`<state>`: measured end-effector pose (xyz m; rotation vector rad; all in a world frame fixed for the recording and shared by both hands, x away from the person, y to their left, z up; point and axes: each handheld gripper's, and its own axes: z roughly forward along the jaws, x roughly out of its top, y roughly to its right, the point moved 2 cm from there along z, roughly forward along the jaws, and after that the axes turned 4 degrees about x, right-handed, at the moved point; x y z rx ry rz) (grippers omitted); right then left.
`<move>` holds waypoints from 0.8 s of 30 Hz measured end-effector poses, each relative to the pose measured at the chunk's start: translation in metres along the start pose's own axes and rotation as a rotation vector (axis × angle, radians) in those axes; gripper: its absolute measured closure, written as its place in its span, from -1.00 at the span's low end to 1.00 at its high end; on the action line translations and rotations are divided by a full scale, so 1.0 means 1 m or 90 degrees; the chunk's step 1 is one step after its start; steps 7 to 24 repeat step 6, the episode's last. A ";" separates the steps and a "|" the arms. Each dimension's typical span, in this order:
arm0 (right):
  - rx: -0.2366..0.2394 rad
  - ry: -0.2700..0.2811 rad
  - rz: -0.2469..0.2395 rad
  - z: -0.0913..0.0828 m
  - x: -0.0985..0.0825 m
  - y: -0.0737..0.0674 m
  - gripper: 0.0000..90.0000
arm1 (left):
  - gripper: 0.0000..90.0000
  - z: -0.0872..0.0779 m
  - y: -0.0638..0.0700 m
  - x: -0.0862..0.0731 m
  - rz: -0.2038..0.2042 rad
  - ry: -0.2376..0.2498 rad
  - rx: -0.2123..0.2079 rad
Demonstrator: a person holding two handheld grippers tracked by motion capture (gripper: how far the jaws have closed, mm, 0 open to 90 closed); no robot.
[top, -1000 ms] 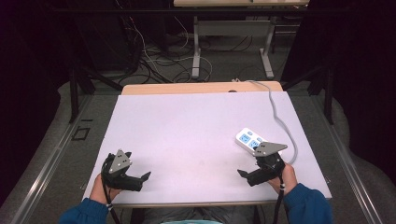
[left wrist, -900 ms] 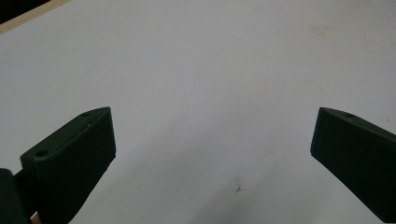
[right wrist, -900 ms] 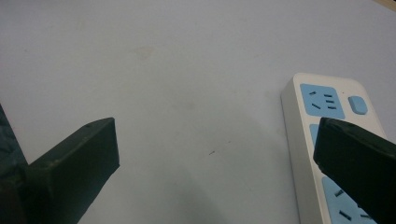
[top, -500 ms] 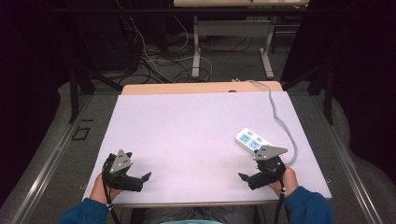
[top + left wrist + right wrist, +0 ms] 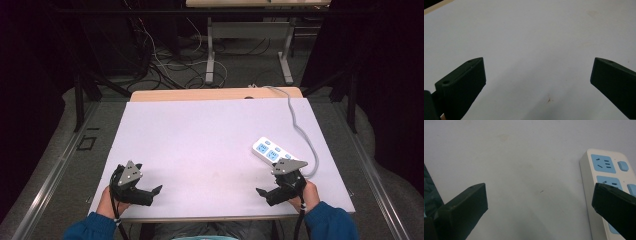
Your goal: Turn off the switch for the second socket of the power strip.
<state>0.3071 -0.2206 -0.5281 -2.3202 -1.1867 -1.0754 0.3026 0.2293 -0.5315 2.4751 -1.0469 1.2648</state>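
almost nothing has shifted since a second ago: both claws sit at the near edge of the table as they did, and the power strip lies where it lay.

the right claw [image 5: 272, 191] is spread wide with nothing between its jaws, resting low at about 5 o'clock on the table [image 5: 200, 135]. just beyond it, toward 1 o'clock from the claw, lies the white power strip [image 5: 271, 152] with blue sockets, its grey cord [image 5: 300, 127] running off toward the far edge at 12 o'clock. the left claw [image 5: 145, 192] is spread as well and empty, at about 7 o'clock, well apart from the strip.

this looks like the start, with the reach not yet begun. the next move likely calls for the right claw to go forward and a little right to meet the strip.

the right gripper view brings the power strip [image 5: 606, 182] up close, its sockets and switch buttons plain beside the right-hand jaw. the high view gives the cord and both hands.
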 end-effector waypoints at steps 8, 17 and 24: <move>0.006 -0.005 -0.001 0.000 0.000 0.000 -1.00 | -1.00 0.000 0.000 0.000 0.001 -0.001 0.000; 0.006 -0.005 -0.001 0.000 0.000 0.000 -1.00 | -1.00 0.000 0.000 0.000 0.001 -0.001 0.000; 0.006 -0.005 -0.001 0.000 0.000 0.000 -1.00 | -1.00 0.000 0.000 0.000 0.001 -0.001 0.000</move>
